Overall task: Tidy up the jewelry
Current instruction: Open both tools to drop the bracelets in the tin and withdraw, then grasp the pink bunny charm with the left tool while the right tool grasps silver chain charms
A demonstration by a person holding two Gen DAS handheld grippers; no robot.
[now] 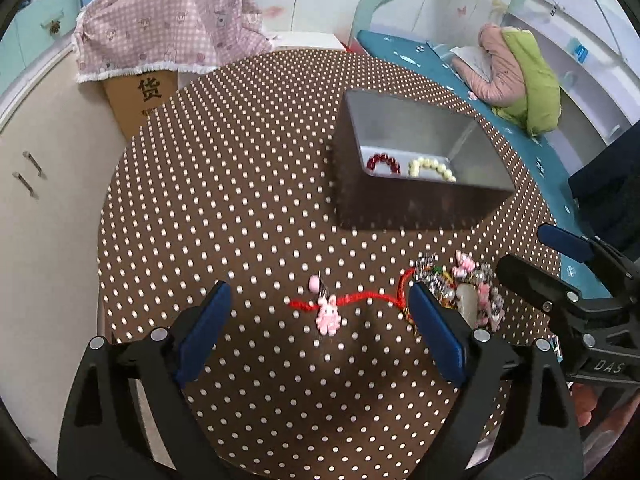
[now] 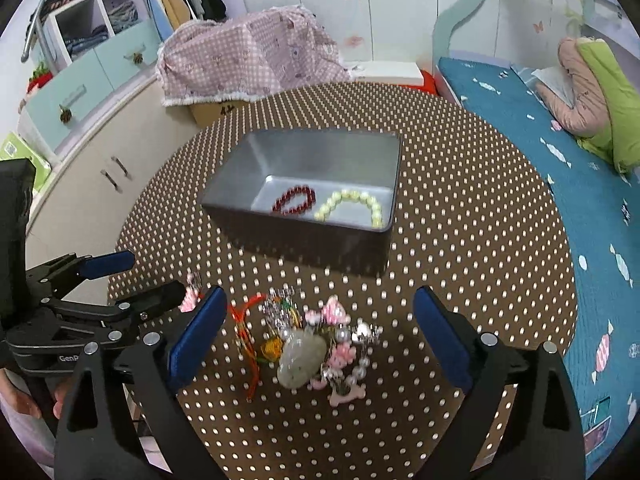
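Note:
A grey metal box (image 1: 404, 208) (image 2: 304, 236) stands on the round polka-dot table (image 1: 248, 168) and holds a red bead bracelet (image 1: 383, 162) (image 2: 294, 199) and a pale bead bracelet (image 1: 432, 168) (image 2: 354, 205). A pink bunny charm on a red cord (image 1: 328, 316) lies between the fingers of my open left gripper (image 1: 320, 332). A tangled pile of jewelry (image 2: 316, 344) (image 1: 468, 292) with a grey-green stone lies between the fingers of my open right gripper (image 2: 316, 340). Both grippers hover just above the table, empty.
A cardboard box under pink checked cloth (image 1: 160, 40) (image 2: 248, 60) stands behind the table. A cream cabinet (image 1: 36, 184) is at the left. A bed with a blue cover (image 2: 560, 184) and a pillow is at the right.

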